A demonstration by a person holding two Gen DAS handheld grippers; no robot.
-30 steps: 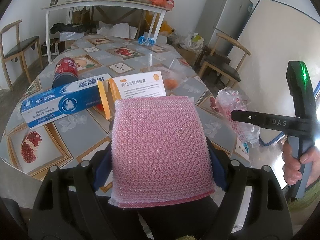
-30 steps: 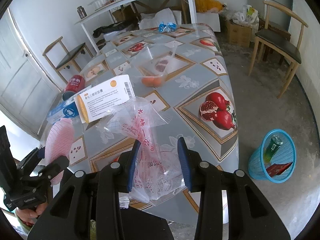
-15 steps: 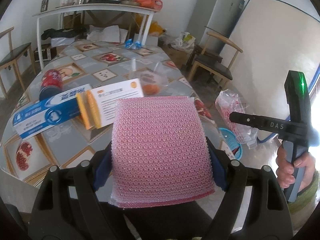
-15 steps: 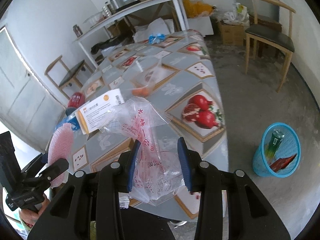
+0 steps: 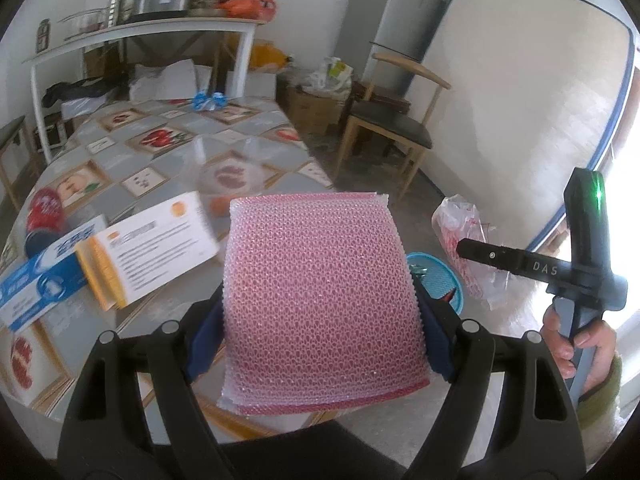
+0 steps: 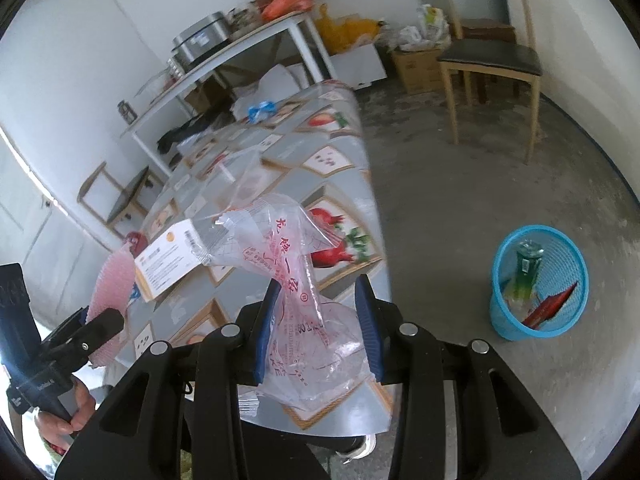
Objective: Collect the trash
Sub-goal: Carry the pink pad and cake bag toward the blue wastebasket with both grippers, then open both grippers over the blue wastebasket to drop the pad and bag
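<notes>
L tongs (image 5: 320, 312) clamped wide on pink foam pad (image 5: 320, 304), pads pressing both side edges; pad stands nearly flat betw. the jaws, front edge well past the tips. R tongs (image 6: 316, 320) clamped on clear printed bag (image 6: 296, 280); bag bunched betw. the blue pads, loose top flopping fwd and left of the tips. Blue bin (image 6: 538, 280) on floor, ahead and to the right of R tongs, well apart; already holds a green bottle and red wrapper. Table (image 6: 360, 152) edge lies betw. L tongs and bin. Risks, my judgement: bag is slick, thin, gripped by a fold only, may slip out short of bin; foam is light, springy, could bow and pop free or catch bin rim. Boxes and can left of L tongs not yet collected.
</notes>
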